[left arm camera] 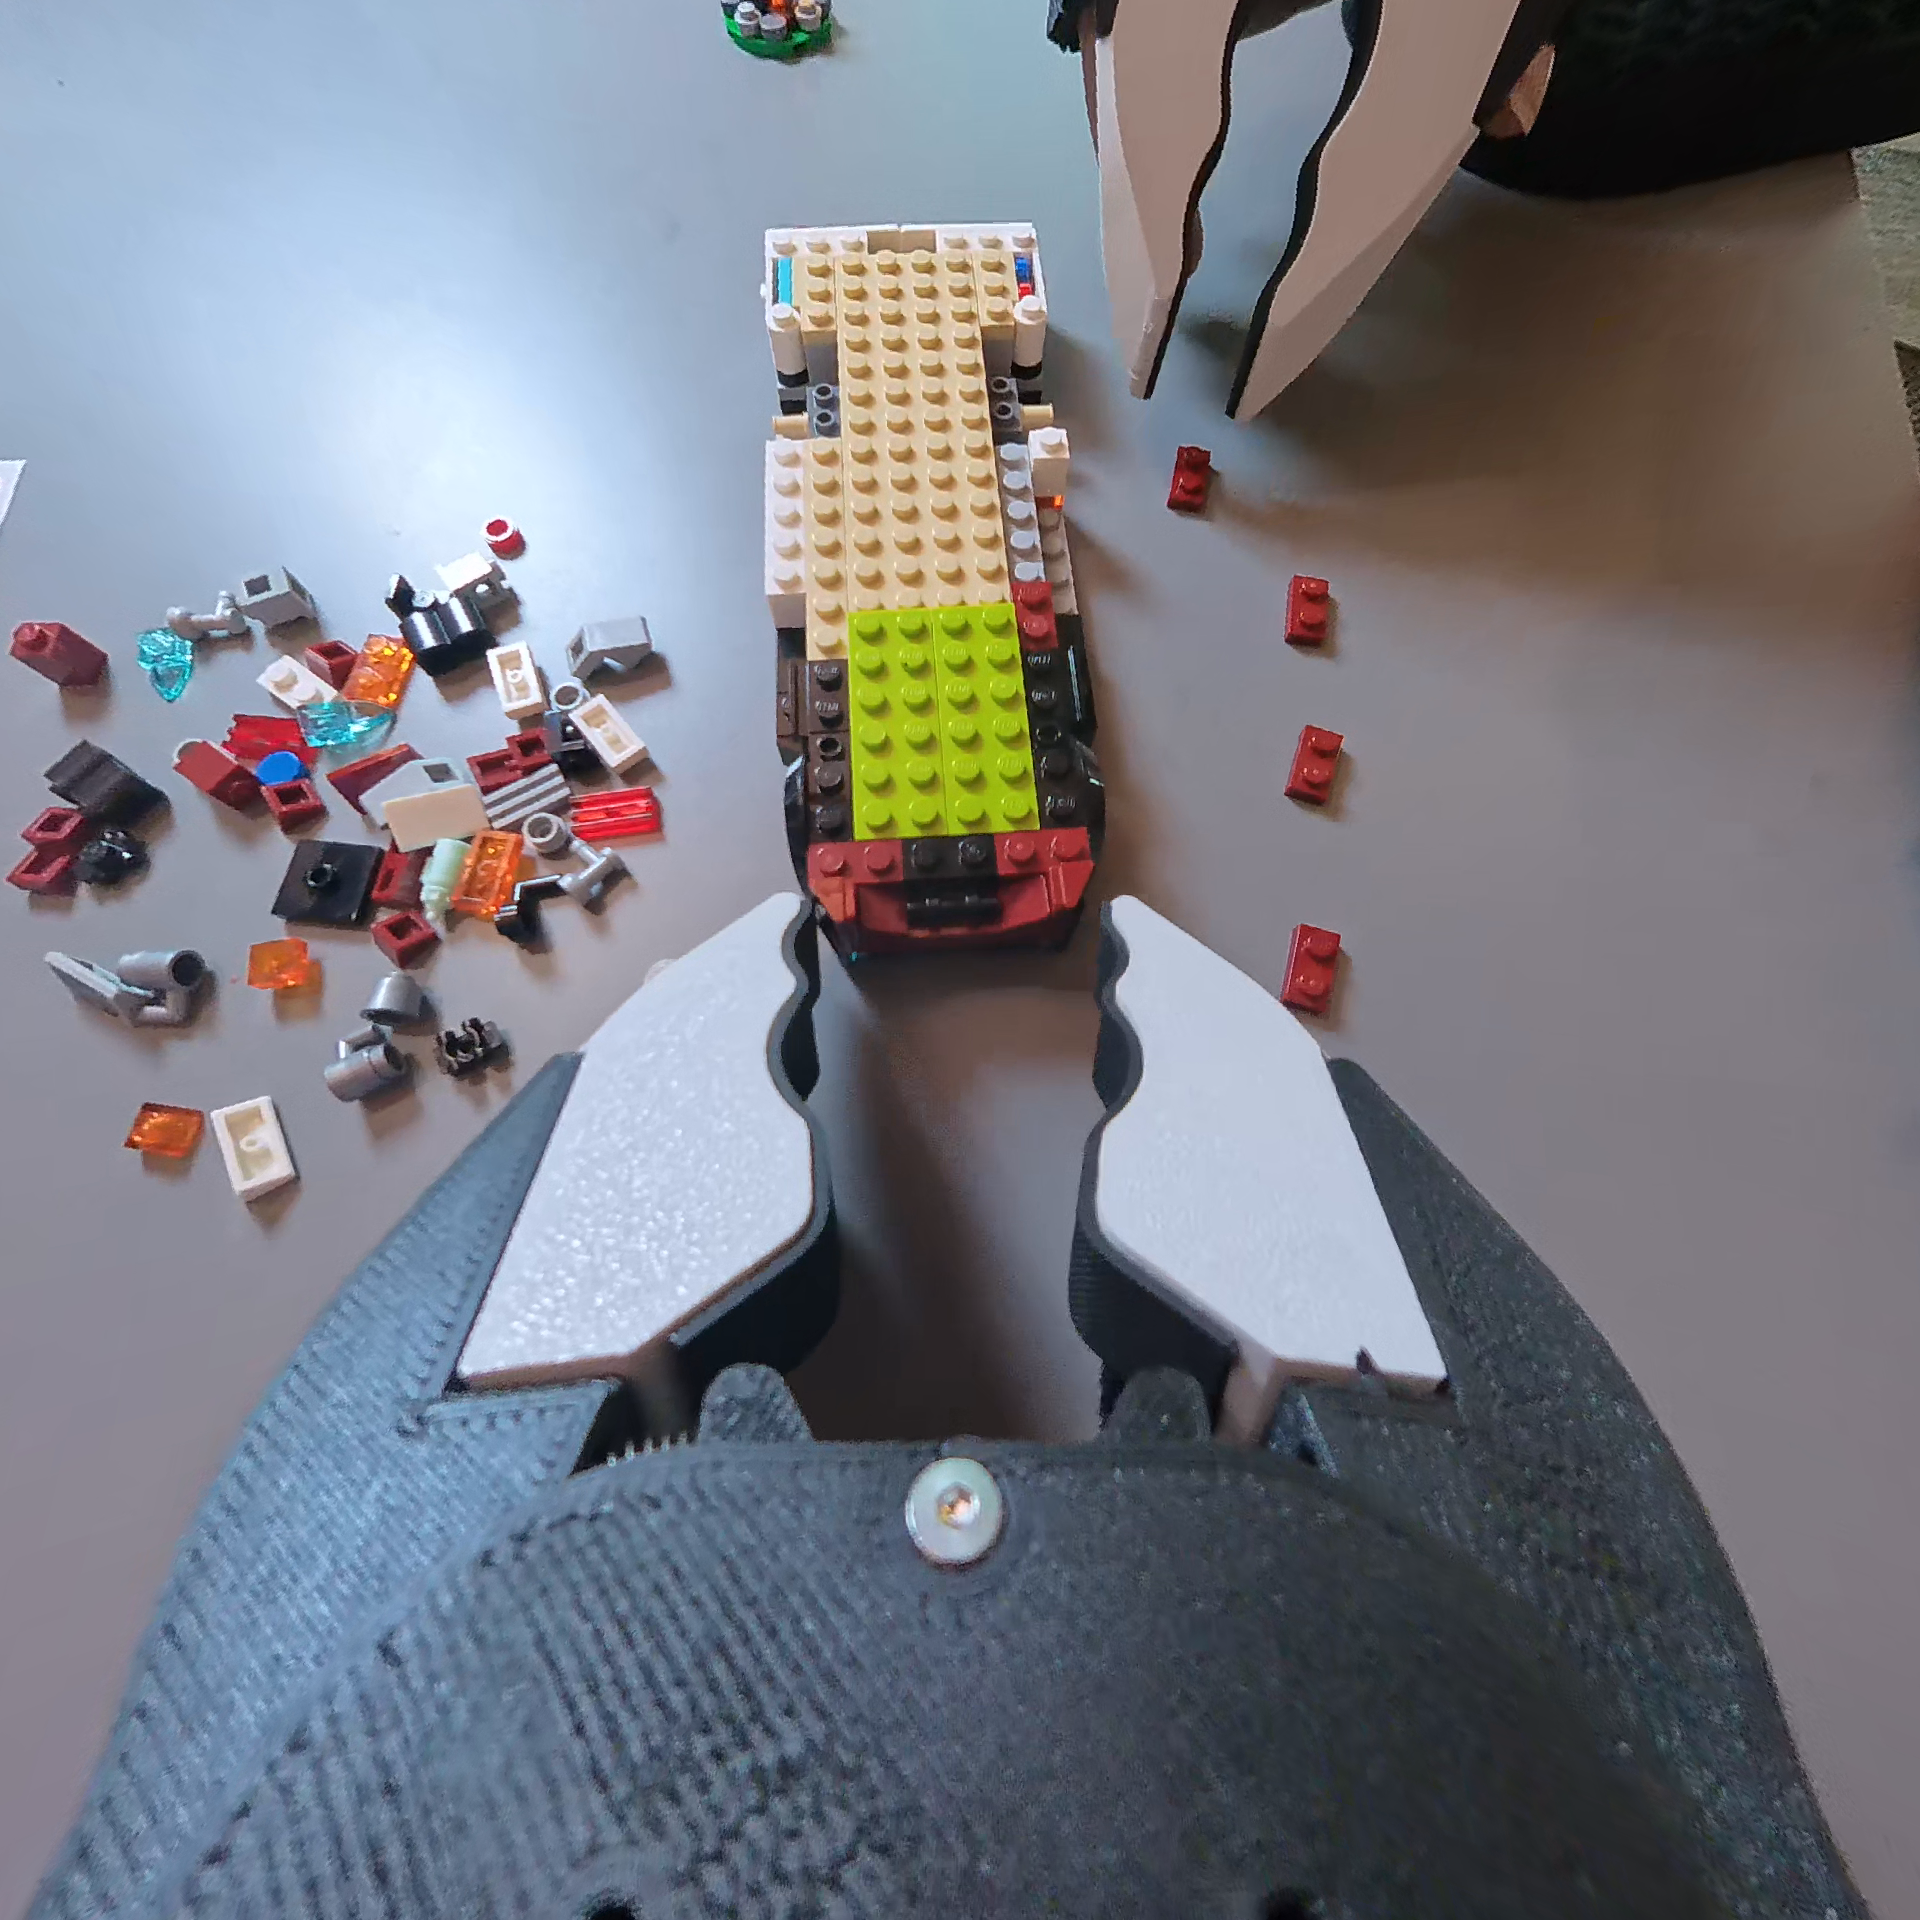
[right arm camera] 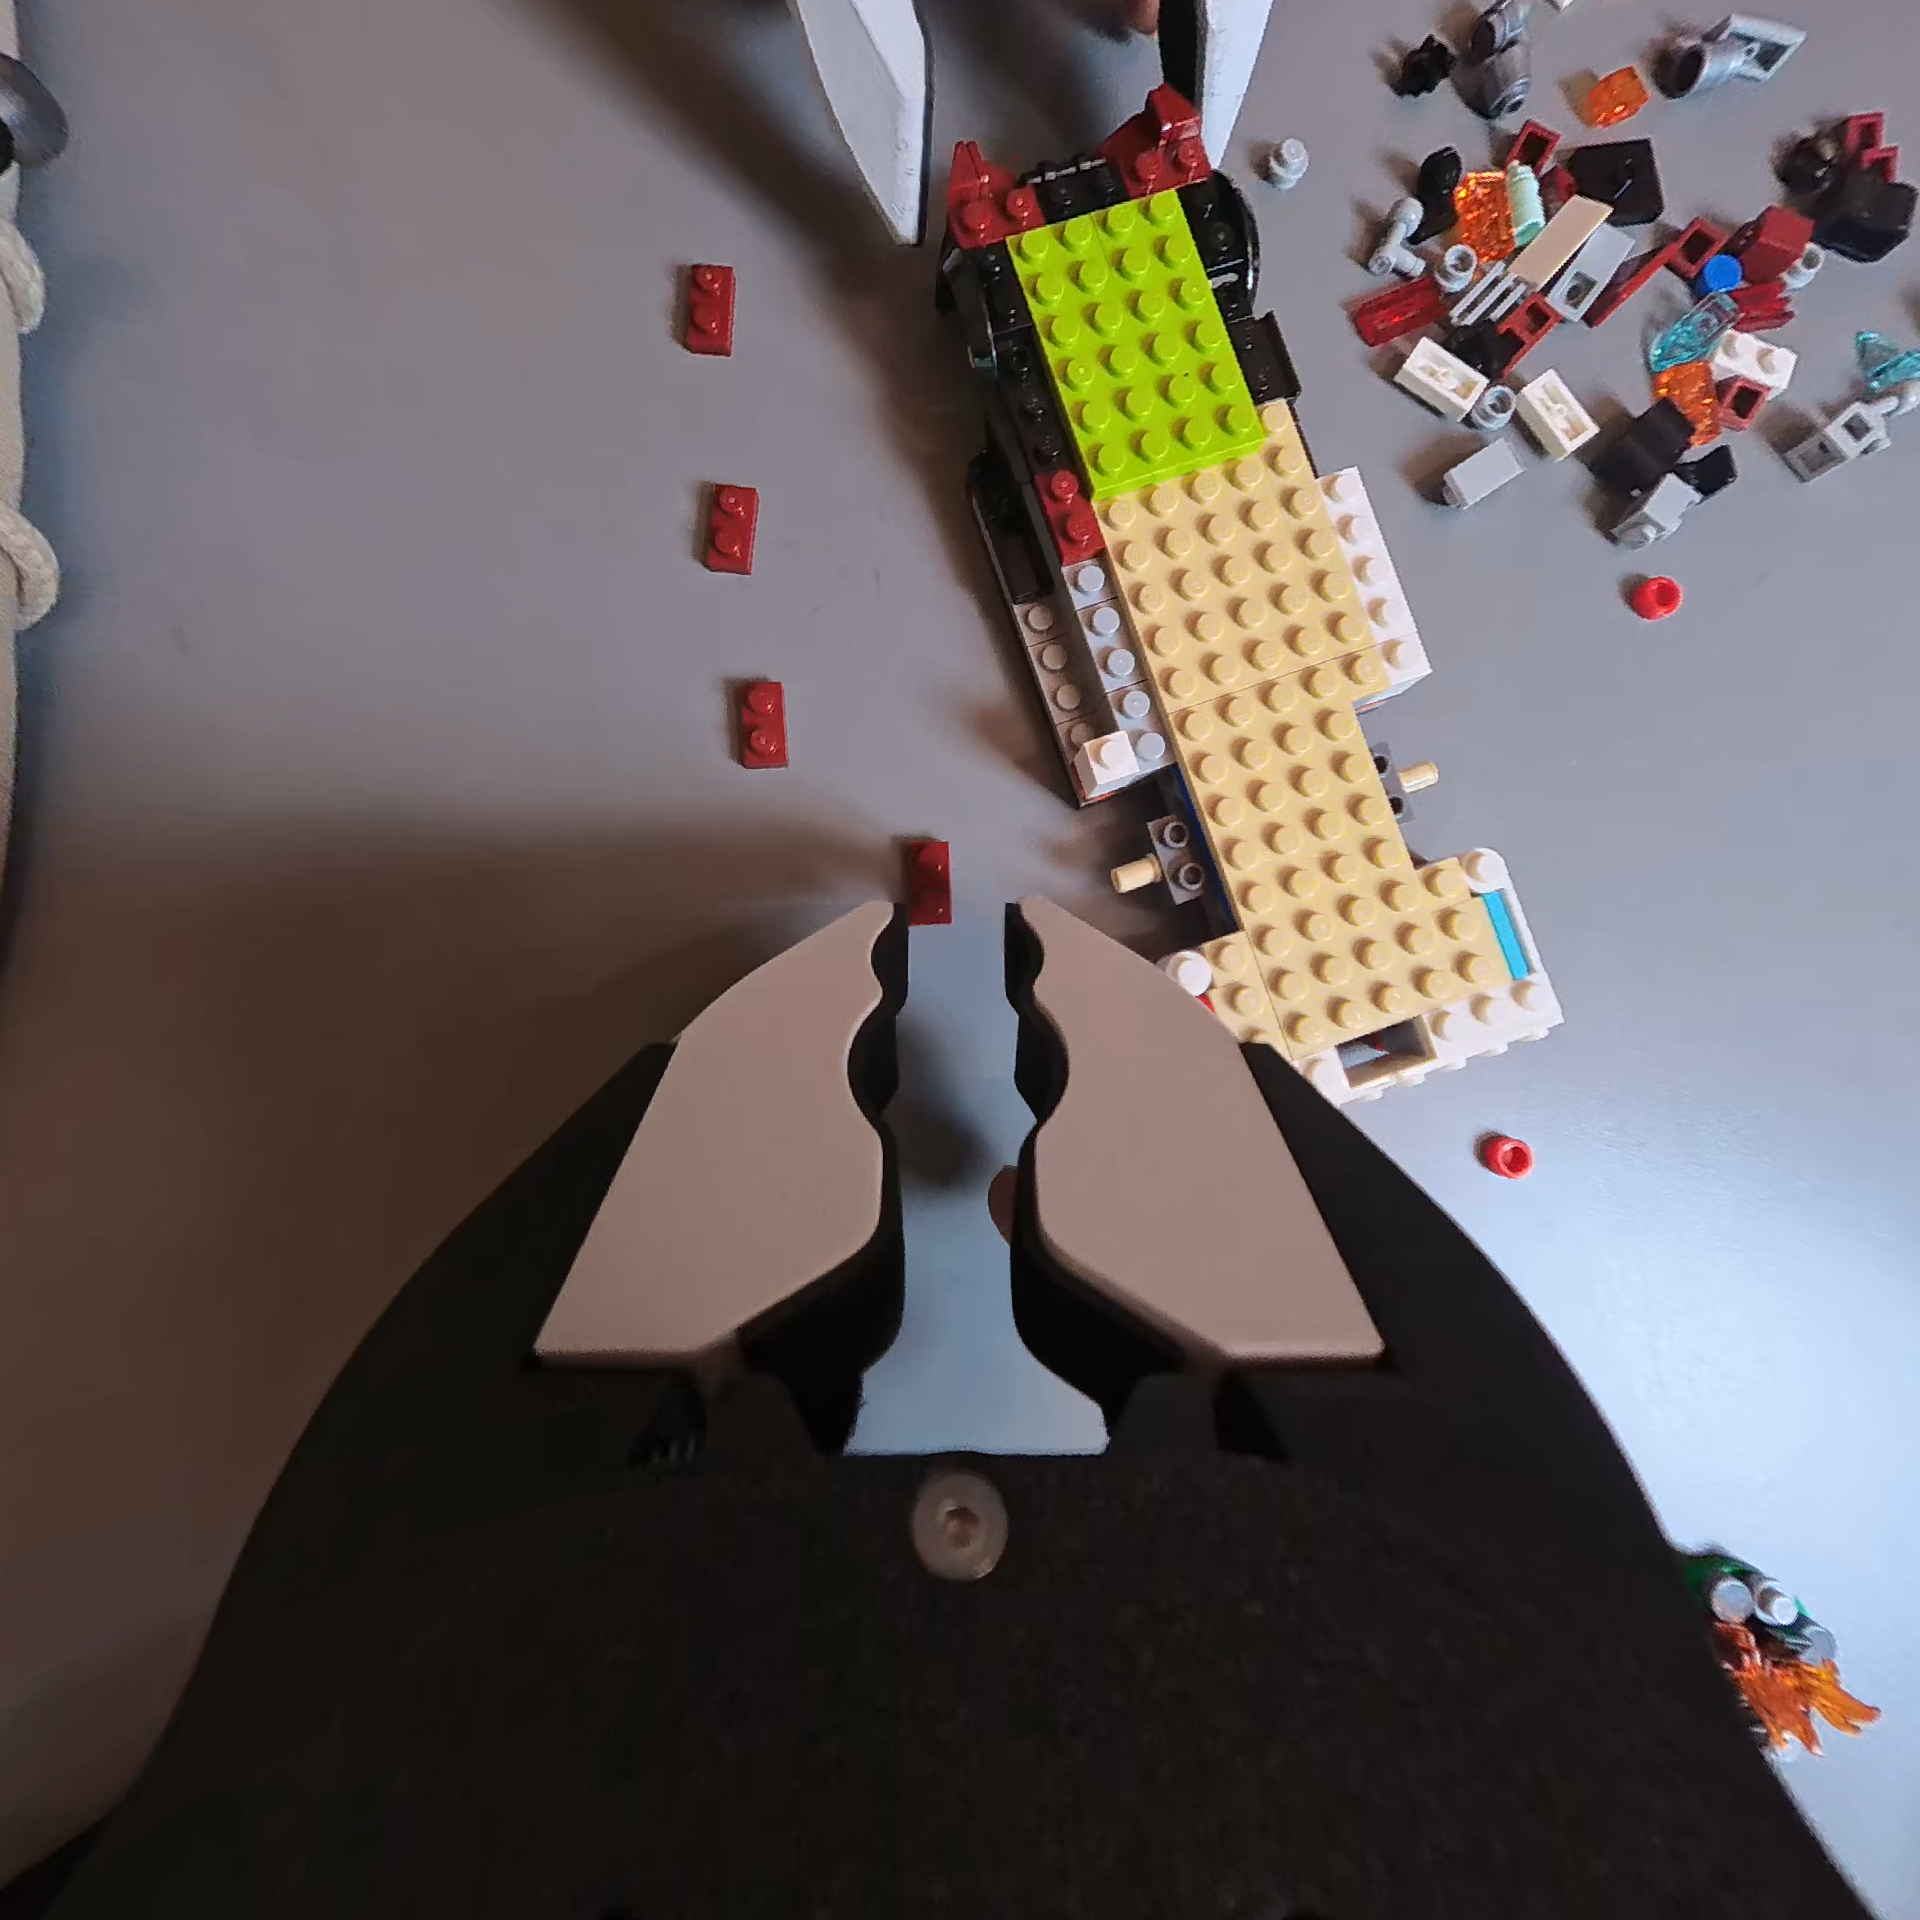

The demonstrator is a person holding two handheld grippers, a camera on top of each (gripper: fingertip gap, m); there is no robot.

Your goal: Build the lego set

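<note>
A long brick model (left arm camera: 920,540) with tan and lime-green studded plates and a dark red end lies on the grey table (left arm camera: 1558,831). My left gripper (left arm camera: 956,925) is open. Its fingertips stand on either side of the model's dark red end without clamping it. The model also shows in the right wrist view (right arm camera: 1247,675). My right gripper (right arm camera: 956,916) is open with a narrow gap and holds nothing. A dark red two-stud plate (right arm camera: 927,881) lies on the table just ahead of its left fingertip. In the left wrist view the right gripper (left arm camera: 1195,395) hovers above that plate (left arm camera: 1190,478).
Three more dark red plates (right arm camera: 762,724) lie in a row beside the model. A pile of loose small bricks (left arm camera: 343,790) lies on the model's other side. A small green round build (left arm camera: 779,21) stands at the far edge. Two red round studs (right arm camera: 1654,596) lie apart. The left gripper's tips are roughly 12 cm from the right gripper's. The small green round build (left arm camera: 779,21) lies around 20 cm away from my right fingertips.
</note>
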